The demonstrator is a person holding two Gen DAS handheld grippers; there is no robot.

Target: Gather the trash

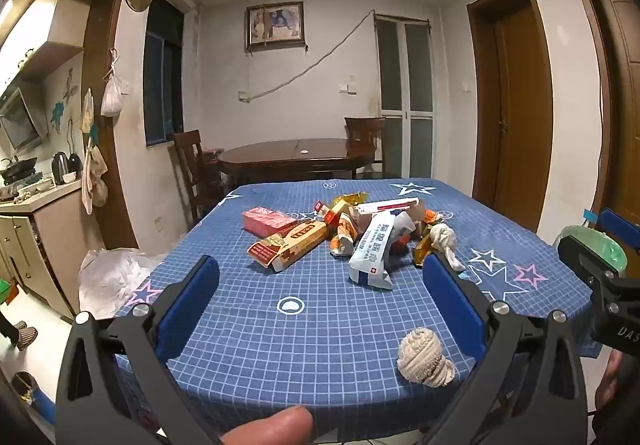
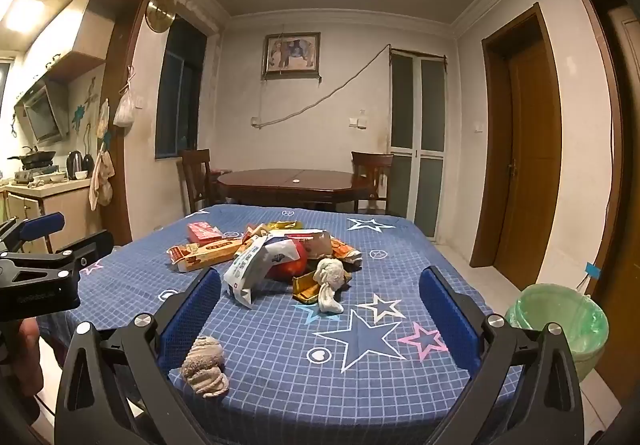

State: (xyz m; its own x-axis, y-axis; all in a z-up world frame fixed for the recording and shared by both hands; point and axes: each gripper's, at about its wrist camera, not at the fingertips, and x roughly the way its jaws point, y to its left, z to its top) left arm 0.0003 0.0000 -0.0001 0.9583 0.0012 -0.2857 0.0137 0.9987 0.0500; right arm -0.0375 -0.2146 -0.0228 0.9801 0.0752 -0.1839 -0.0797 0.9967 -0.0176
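A pile of trash (image 1: 344, 233) lies mid-table on the blue checked cloth (image 1: 304, 345): a red box (image 1: 266, 222), a tan carton (image 1: 290, 248), a white wipes packet (image 1: 372, 253), wrappers and a crumpled tissue (image 1: 444, 239). The pile also shows in the right wrist view (image 2: 272, 257). A balled beige cloth (image 1: 425, 359) lies near the front edge, also seen in the right wrist view (image 2: 205, 365). My left gripper (image 1: 320, 273) is open and empty, short of the pile. My right gripper (image 2: 320, 281) is open and empty, also short of it.
A bin with a green liner (image 2: 560, 321) stands on the floor right of the table. A dark dining table (image 2: 292, 183) with chairs stands behind. A kitchen counter (image 1: 44, 197) is at left, with white plastic (image 1: 108, 277) on the floor. Doors are at right.
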